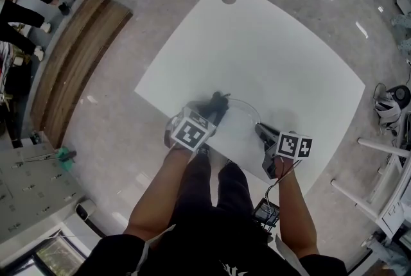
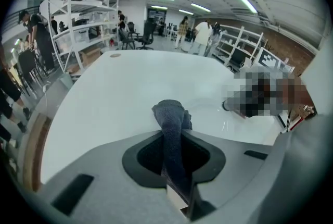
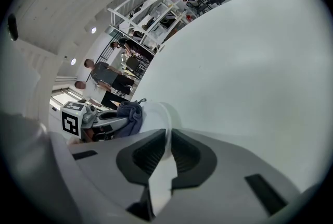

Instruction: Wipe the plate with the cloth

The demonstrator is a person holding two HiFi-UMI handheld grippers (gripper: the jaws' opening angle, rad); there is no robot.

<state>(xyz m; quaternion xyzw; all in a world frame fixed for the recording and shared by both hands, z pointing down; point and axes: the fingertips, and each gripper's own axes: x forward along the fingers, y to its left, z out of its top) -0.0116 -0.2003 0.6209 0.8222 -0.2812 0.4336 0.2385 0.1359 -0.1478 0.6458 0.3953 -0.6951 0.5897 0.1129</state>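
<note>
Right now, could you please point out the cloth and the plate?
cloth (image 2: 170, 114), left gripper view, bunched end past the jaws.
plate (image 3: 158, 113), right gripper view, edge just beyond the jaws.

Two bare forearms reach forward from the bottom of the head view to the near edge of the white tabletop (image 1: 270, 56). The left forearm (image 1: 160, 198) ends at the grey two-jaw left gripper (image 1: 214, 112), whose marker cube faces up. Its jaws (image 2: 173, 134) are closed on a dark grey cloth (image 2: 171, 116). The right forearm (image 1: 297, 204) holds the right gripper (image 1: 260, 131), angled inward toward the left one. Its jaws (image 3: 167, 138) are pinched on the thin rim of a white plate (image 3: 158, 113).
</note>
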